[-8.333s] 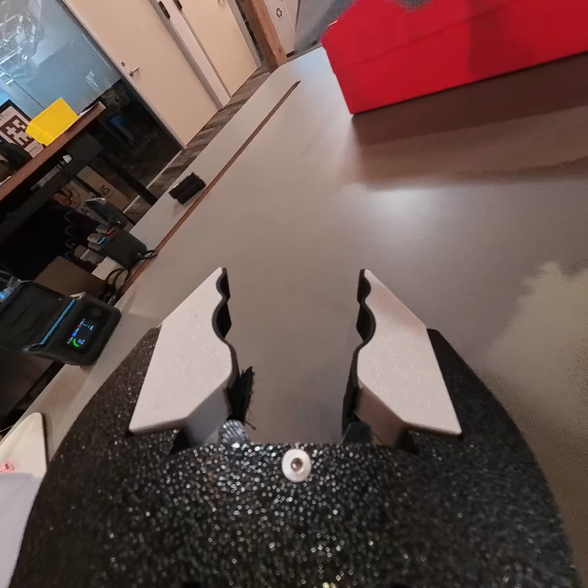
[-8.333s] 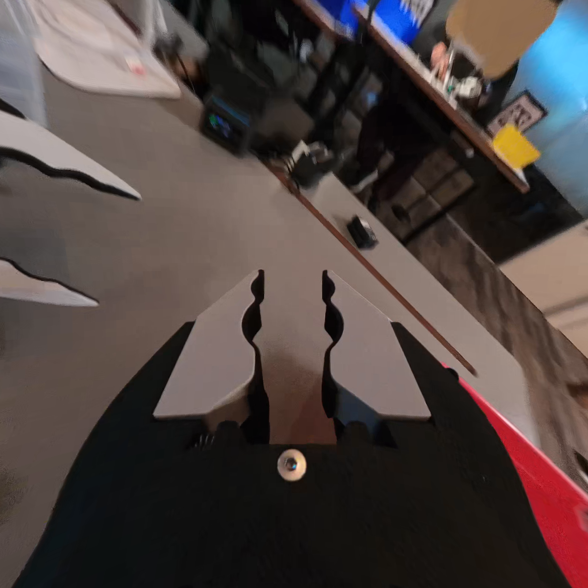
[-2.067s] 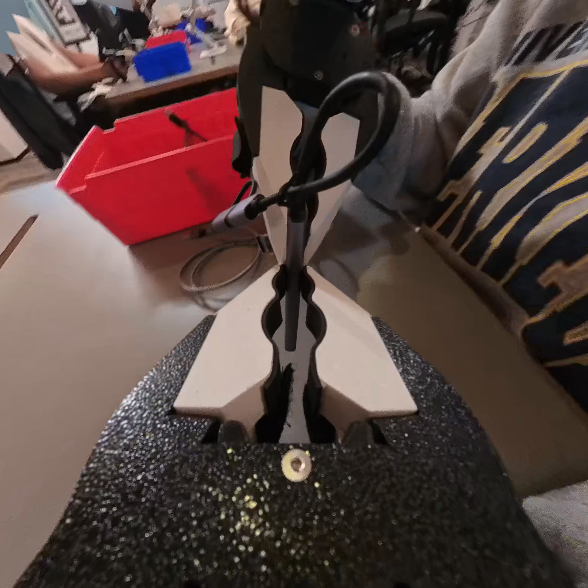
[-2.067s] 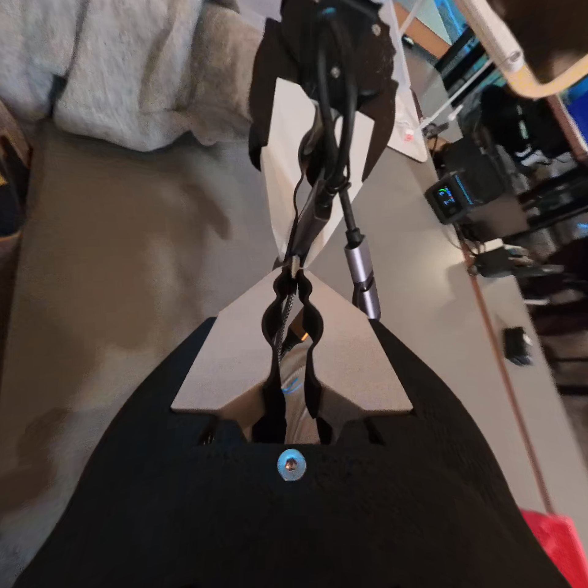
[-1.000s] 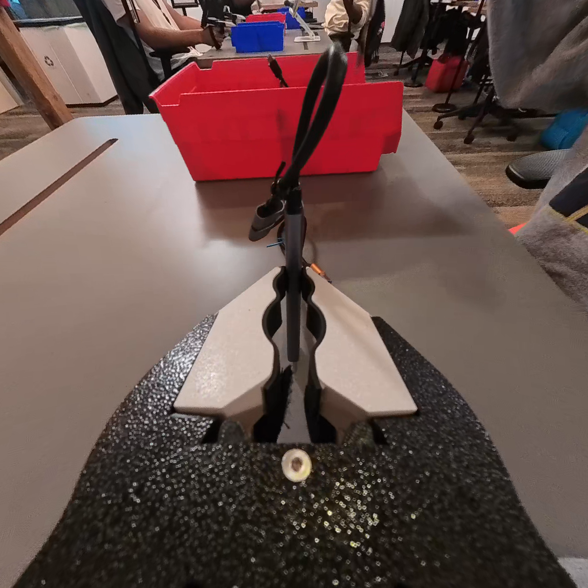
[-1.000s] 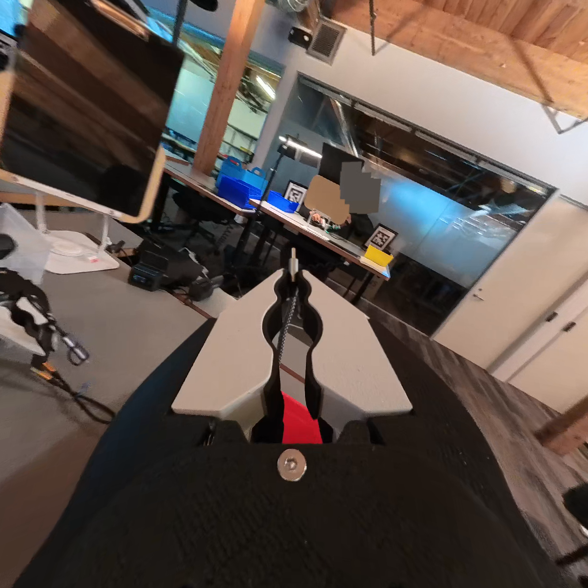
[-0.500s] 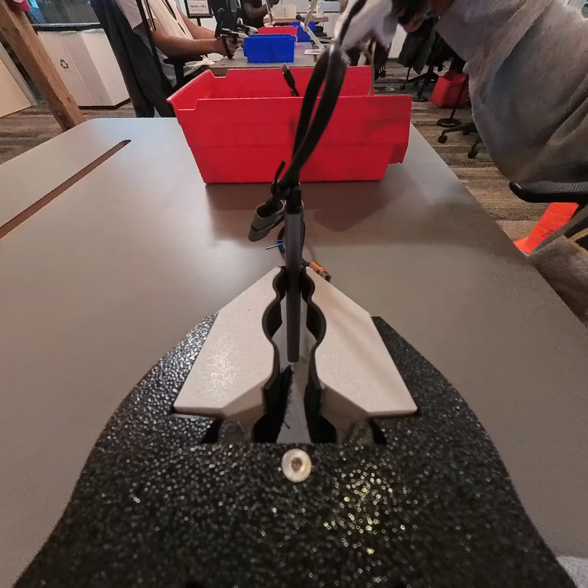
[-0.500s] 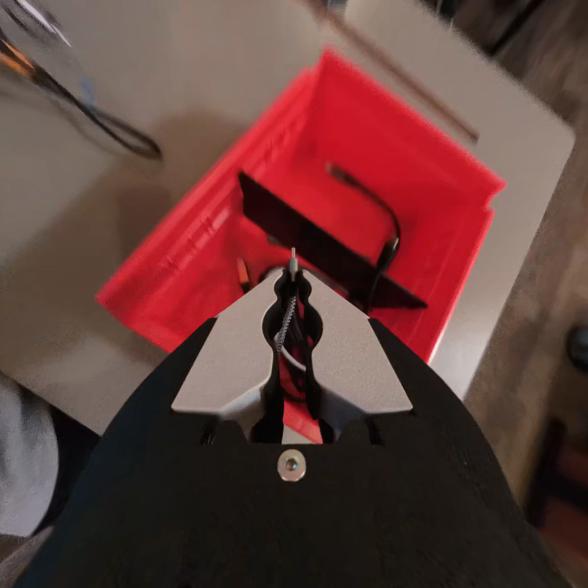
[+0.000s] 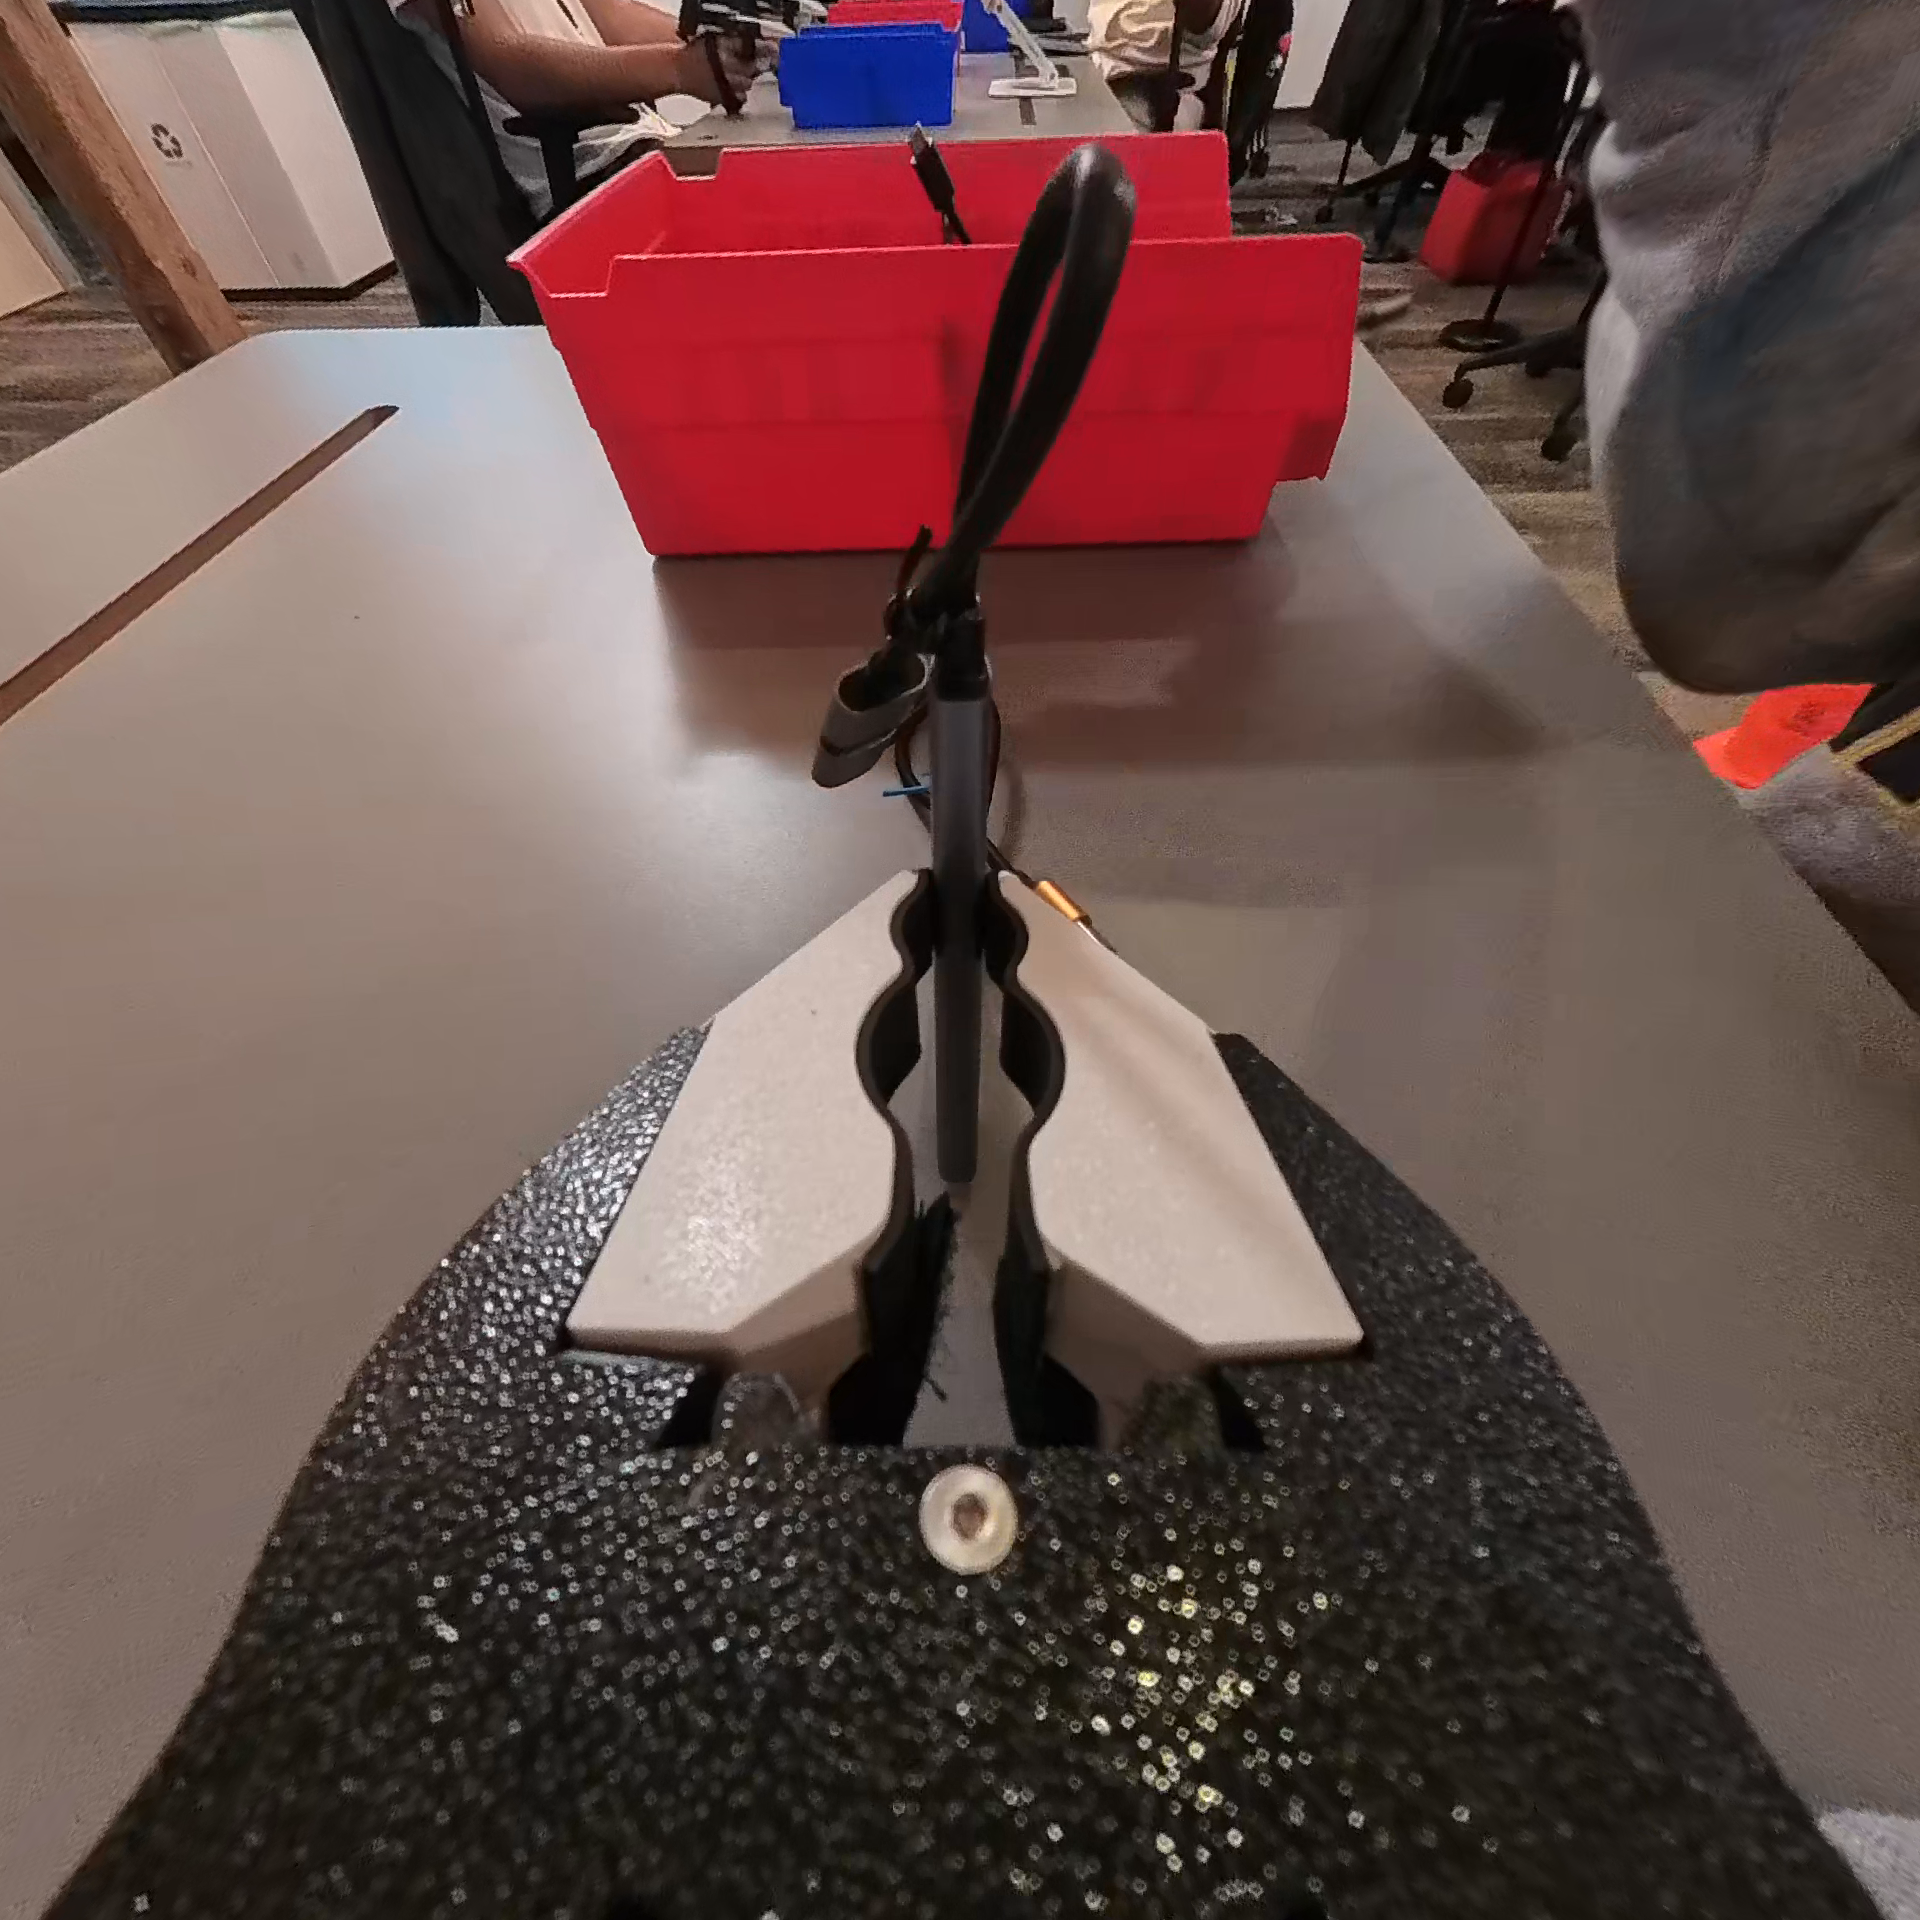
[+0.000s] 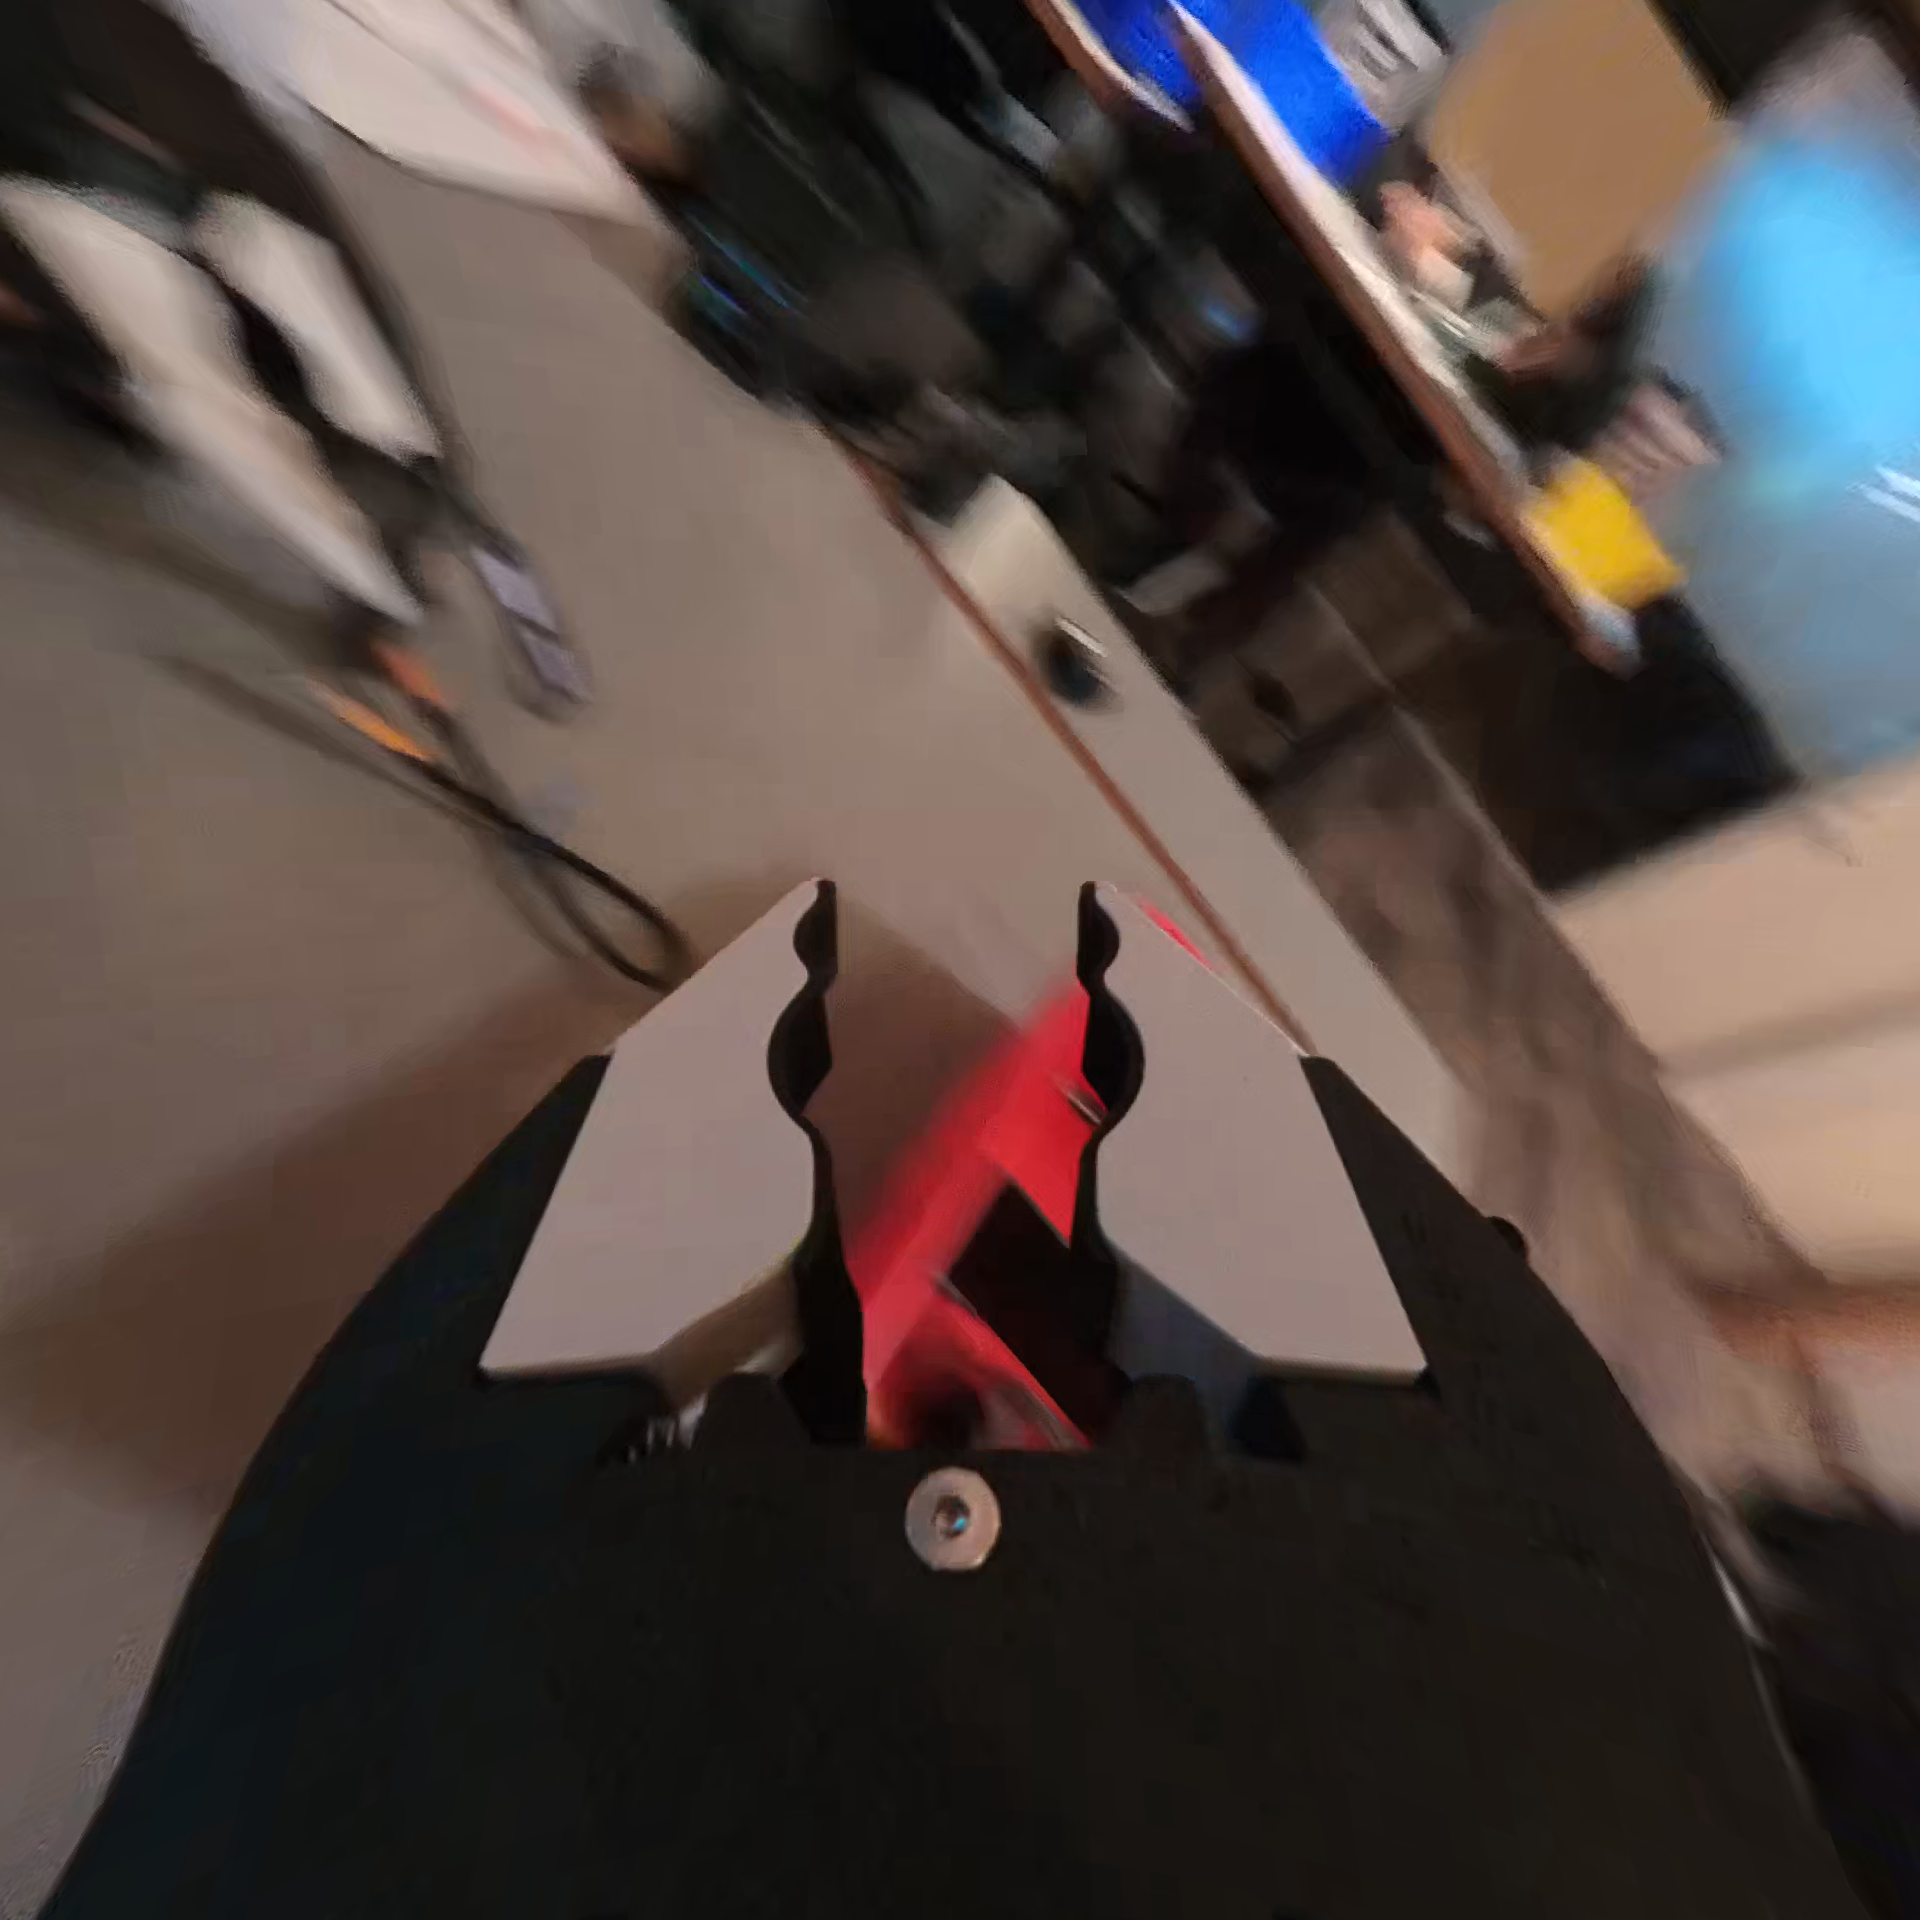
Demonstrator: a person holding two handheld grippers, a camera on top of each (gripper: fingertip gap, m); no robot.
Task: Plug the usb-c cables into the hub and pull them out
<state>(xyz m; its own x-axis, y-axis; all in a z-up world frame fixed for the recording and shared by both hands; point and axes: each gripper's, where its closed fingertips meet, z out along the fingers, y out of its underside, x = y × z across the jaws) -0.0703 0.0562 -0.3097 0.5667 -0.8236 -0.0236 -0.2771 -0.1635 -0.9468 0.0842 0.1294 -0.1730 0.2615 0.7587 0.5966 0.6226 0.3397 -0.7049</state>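
My left gripper (image 9: 958,883) is shut on the thin grey hub (image 9: 956,1039), held edge-on above the table. The hub's black lead (image 9: 1039,364) loops upward and its grey plug (image 9: 868,717) hangs to the left. A cable with an orange connector (image 9: 1060,899) lies on the table just behind my right finger. My right gripper (image 10: 956,904) is open and empty, above the edge of the red bin (image 10: 997,1143). The right wrist view is motion-blurred; the left gripper (image 10: 239,343) shows in it at the upper left, with a dark cable (image 10: 540,862) on the table below it.
The red bin (image 9: 935,343) stands at the far end of the grey table (image 9: 364,831), with a cable end sticking up from it. A person's grey sleeve (image 9: 1766,312) is at the right. Other desks, blue bins and people are beyond. Some 20 cm of space lies between my two pairs of fingers.
My right gripper has opened and let go of the braided cable it held over the red bin, then swung toward the table. My left gripper still holds the hub, hardly moved.
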